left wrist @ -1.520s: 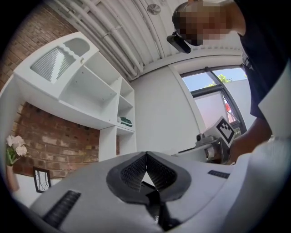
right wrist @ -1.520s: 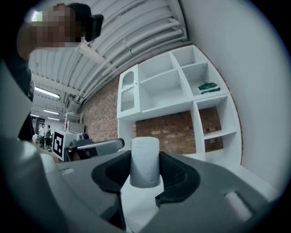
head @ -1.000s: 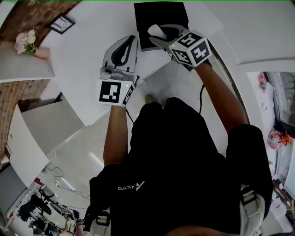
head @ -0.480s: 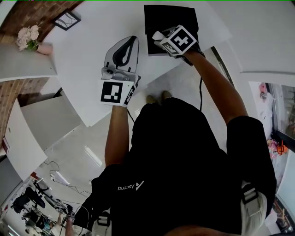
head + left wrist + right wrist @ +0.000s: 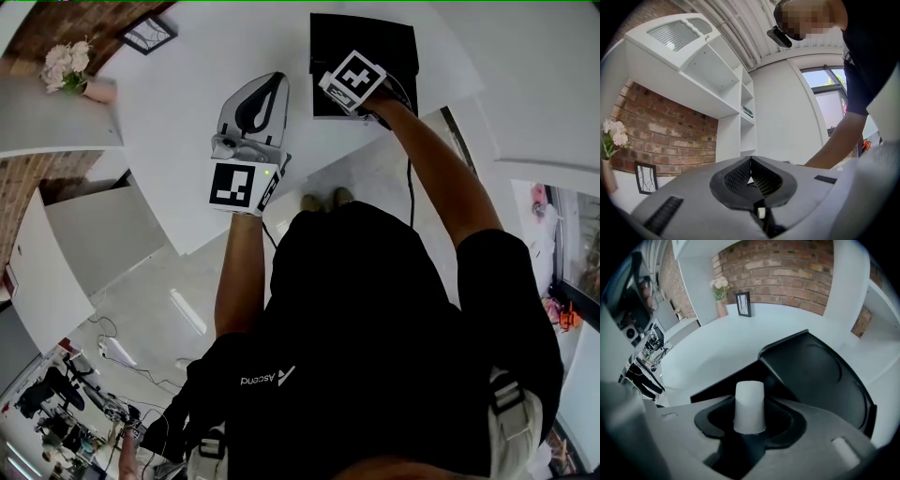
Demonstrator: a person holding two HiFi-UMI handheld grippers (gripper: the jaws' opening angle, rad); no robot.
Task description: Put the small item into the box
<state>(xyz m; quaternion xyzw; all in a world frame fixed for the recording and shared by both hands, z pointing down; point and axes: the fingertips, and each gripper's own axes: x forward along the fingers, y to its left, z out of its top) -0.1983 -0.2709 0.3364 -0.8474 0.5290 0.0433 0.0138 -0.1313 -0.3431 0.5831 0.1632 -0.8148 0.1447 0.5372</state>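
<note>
A small white cylindrical item point(image 5: 750, 405) stands upright between the jaws of my right gripper point(image 5: 751, 417), which is shut on it. Just beyond it the black box point(image 5: 820, 371) lies open, its dark inside showing. In the head view the right gripper's marker cube point(image 5: 354, 77) hangs over the near part of the black box point(image 5: 384, 42) and hides both jaws and item. My left gripper point(image 5: 270, 82) rests on the white table point(image 5: 169, 122) to the left of the box. Its jaws point(image 5: 750, 161) are shut with nothing between them.
A vase of pale flowers point(image 5: 67, 67) and a small framed picture point(image 5: 150, 36) stand at the table's far left by a brick wall. White shelving point(image 5: 740, 117) rises behind. The table's near edge runs diagonally below both grippers, with floor beneath.
My right gripper has moved from the box's near edge to above its inside and tipped downward, still holding the white item. The left gripper has stayed where it was.
</note>
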